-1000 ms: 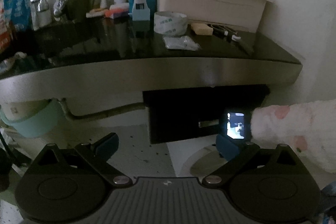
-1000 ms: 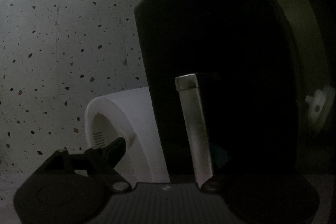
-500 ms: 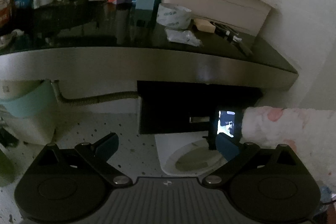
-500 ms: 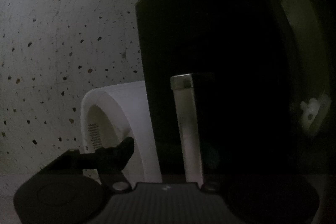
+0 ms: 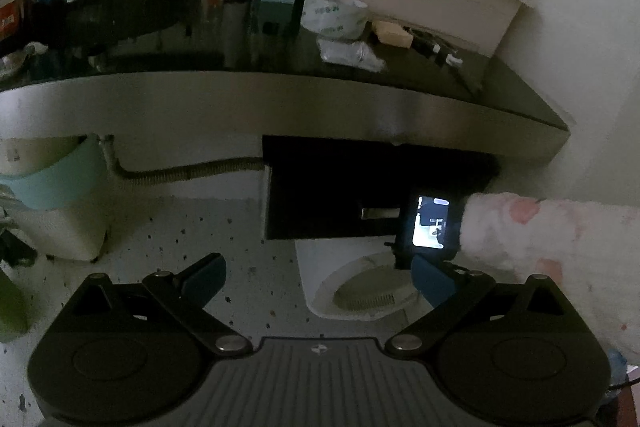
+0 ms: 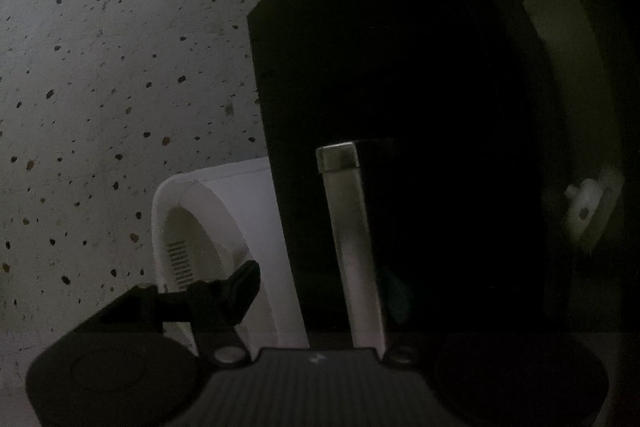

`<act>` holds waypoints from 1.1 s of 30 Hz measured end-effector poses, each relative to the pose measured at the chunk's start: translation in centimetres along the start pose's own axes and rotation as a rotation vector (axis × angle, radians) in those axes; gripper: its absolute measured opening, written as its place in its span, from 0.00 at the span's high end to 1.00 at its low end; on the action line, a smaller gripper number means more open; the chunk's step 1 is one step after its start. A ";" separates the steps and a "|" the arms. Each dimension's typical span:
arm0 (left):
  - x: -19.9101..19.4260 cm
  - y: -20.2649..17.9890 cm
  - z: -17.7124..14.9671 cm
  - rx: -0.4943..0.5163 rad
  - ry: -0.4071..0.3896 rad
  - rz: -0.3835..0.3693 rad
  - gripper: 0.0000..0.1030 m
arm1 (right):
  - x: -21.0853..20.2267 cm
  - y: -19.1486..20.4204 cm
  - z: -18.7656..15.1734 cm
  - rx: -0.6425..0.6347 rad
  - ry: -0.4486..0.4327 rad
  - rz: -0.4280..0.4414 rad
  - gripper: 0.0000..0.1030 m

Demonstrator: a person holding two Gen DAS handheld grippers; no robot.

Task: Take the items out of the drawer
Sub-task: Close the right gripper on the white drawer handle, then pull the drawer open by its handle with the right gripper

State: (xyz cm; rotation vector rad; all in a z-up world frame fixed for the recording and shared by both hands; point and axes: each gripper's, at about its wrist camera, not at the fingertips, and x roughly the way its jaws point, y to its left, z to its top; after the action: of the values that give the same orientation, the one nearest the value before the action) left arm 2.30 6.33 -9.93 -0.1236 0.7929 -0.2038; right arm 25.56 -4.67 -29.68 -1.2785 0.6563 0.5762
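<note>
While my left gripper hangs back over the speckled floor with its fingers spread wide and holding nothing, my right gripper is up against the black drawer beneath the countertop. Its fingers stand apart on either side of the drawer's metal handle, and I cannot tell whether they press it. Nothing of the drawer's contents shows.

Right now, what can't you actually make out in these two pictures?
- Drawer contents: both views, hidden behind its dark shut front.
- Right hand-held gripper: right wrist view, one finger lost in shadow beside the metal handle, grip unclear.
- Countertop bottle labels: left wrist view, too small and blurred.
</note>
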 end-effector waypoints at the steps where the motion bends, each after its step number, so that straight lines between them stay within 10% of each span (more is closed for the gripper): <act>1: 0.1 0.0 0.0 -0.005 0.004 -0.005 0.03 | -0.1 0.1 0.0 -0.005 -0.001 0.002 0.37; 33: -0.5 -1.5 -0.6 0.007 0.018 -0.055 0.03 | -5.5 5.5 -2.4 0.073 -0.102 0.025 0.37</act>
State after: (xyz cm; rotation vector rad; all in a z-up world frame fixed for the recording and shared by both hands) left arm 1.30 4.97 -9.70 -0.1375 0.8076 -0.2596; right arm 17.54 -6.12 -29.73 -1.1664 0.6041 0.6286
